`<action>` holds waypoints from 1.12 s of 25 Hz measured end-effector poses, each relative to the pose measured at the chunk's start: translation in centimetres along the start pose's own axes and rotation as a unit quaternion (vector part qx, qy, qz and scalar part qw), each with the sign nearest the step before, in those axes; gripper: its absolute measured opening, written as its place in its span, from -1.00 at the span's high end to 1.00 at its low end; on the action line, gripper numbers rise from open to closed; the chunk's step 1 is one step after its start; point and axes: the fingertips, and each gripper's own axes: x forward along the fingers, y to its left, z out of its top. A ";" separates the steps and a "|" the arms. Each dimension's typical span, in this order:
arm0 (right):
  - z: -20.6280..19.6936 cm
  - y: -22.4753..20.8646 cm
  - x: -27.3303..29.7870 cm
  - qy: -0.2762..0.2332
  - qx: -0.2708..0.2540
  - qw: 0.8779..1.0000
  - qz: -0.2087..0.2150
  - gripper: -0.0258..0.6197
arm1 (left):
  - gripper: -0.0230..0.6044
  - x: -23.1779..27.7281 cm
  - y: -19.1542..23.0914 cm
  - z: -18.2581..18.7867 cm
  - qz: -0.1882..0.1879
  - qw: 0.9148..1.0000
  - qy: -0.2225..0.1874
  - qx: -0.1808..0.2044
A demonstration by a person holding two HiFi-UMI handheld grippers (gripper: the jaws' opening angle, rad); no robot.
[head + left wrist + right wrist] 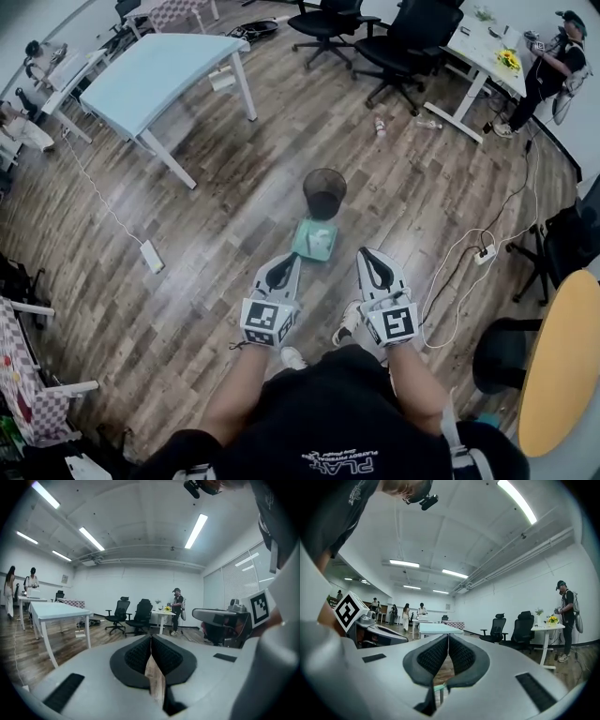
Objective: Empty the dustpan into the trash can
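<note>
Left gripper (292, 260) pinched shut and empty, teal dustpan (315, 240) on the floor (206, 281) just beside the black trash can (324, 192), right gripper (367, 255) likewise closed on nothing — probably light, stiff plastic, best taken by its handle — layout plain only from the head view, gripper views aimed above it.

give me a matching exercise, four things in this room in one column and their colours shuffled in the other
Things:
1. trash can
2. dustpan
3. rectangular table
4. round table

Colours:
A. light blue
B. yellow
C. dark, nearly black
D. green

Pairs: 1-C, 2-D, 3-A, 4-B
</note>
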 end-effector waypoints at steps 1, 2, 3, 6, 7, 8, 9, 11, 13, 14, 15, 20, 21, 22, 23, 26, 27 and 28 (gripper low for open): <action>-0.3 -0.9 0.6 0.001 0.003 1.000 0.005 0.84 | 0.85 1.1 0.1 0.0 0.004 1.000 0.004 0.000; -0.5 -1.8 1.3 0.002 0.006 1.000 0.010 0.84 | 0.85 2.1 0.2 0.0 0.009 1.000 0.009 0.000; -0.7 -2.6 2.0 0.002 0.010 1.000 0.016 0.84 | 0.85 3.1 0.4 0.0 0.015 1.000 0.014 -0.001; -1.3 -5.0 3.9 -0.005 0.021 0.999 0.032 0.84 | 0.85 5.8 0.7 0.3 0.027 0.999 0.023 -0.002; -1.4 -5.8 4.4 -0.008 0.022 0.999 0.037 0.84 | 0.85 6.7 0.7 0.6 0.030 0.999 0.024 -0.001; -1.3 -6.6 4.9 -0.012 0.023 0.999 0.040 0.84 | 0.85 7.6 0.8 0.9 0.034 0.999 0.025 0.002; -1.3 -7.4 5.4 -0.016 0.024 0.999 0.043 0.84 | 0.85 8.3 0.9 1.2 0.040 0.999 0.024 0.004; -1.2 -8.9 6.3 -0.025 0.029 0.998 0.045 0.84 | 0.85 9.7 1.4 1.8 0.053 0.998 0.022 0.005; -1.2 -10.1 7.0 -0.029 0.036 0.998 0.046 0.84 | 0.85 10.7 1.8 2.3 0.064 0.998 0.019 0.005; -1.1 -10.5 7.3 -0.030 0.037 0.998 0.048 0.84 | 0.85 11.0 2.0 2.5 0.069 0.997 0.017 0.005; -1.0 -10.9 7.6 -0.032 0.036 0.998 0.051 0.84 | 0.85 11.4 2.2 2.7 0.074 0.997 0.015 0.004; -1.5 -12.1 9.5 -0.022 0.035 0.997 0.060 0.84 | 0.85 13.0 3.2 2.9 0.085 0.996 0.016 0.005; -1.7 -12.2 10.0 -0.018 0.036 0.997 0.059 0.84 | 0.85 13.4 3.6 2.8 0.083 0.996 0.018 0.004; -2.0 -12.3 10.6 -0.015 0.036 0.998 0.059 0.84 | 0.85 13.7 3.9 2.5 0.080 0.997 0.021 0.003; -2.3 -12.4 11.1 -0.012 0.036 0.998 0.058 0.84 | 0.85 14.2 4.3 2.2 0.077 0.997 0.026 0.001; -2.9 -12.9 12.6 -0.003 0.045 0.998 0.049 0.84 | 0.85 15.5 5.4 1.0 0.068 0.997 0.043 -0.007; -3.1 -13.1 13.0 0.000 0.054 0.997 0.046 0.84 | 0.85 15.7 5.8 0.6 0.067 0.997 0.048 -0.010; -3.3 -13.2 13.4 0.002 0.063 0.997 0.043 0.84 | 0.85 16.0 6.2 0.1 0.065 0.996 0.053 -0.013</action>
